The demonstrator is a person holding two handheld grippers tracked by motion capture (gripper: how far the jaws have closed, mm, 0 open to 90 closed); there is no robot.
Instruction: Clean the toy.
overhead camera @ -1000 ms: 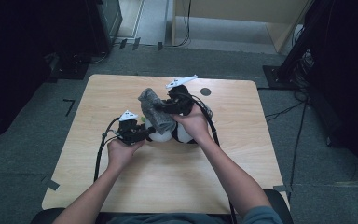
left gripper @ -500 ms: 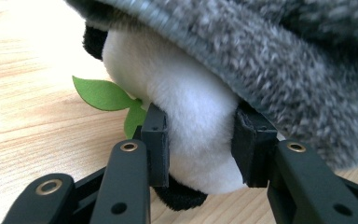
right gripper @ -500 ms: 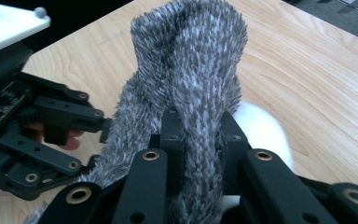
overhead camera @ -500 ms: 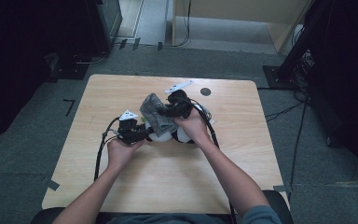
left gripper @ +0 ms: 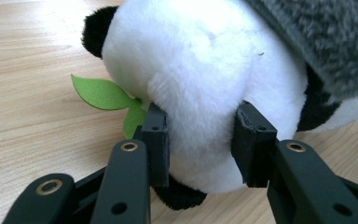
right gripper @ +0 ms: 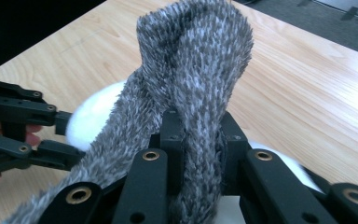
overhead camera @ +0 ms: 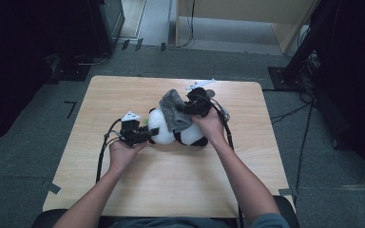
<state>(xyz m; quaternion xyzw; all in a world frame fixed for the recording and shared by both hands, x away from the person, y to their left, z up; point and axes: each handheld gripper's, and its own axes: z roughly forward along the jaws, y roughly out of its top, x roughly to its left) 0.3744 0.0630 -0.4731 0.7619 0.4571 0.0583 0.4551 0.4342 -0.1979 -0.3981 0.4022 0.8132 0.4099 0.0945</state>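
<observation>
A black and white plush panda (overhead camera: 171, 130) (left gripper: 200, 79) lies on the wooden table (overhead camera: 171, 190), with a green felt leaf (left gripper: 105, 95) at its side. My left gripper (overhead camera: 145, 135) (left gripper: 200, 140) is shut on the panda's white head, its pads pressed into the plush. A fuzzy grey scarf (overhead camera: 173, 114) (right gripper: 191, 79) drapes over the panda. My right gripper (overhead camera: 187, 108) (right gripper: 198, 144) is shut on a fold of the scarf, which sticks up above its jaws. In the right gripper view the left gripper (right gripper: 51, 135) appears at the left.
A small dark round mark (overhead camera: 210, 92) sits on the table behind the right hand. Cables trail from both grippers across the wood. Dark equipment and a cabinet stand on the floor beyond the table's far edge.
The right gripper has lowered the grey scarf down and toward the panda, so it now drapes over the plush. The left gripper has stayed clamped on the panda.
</observation>
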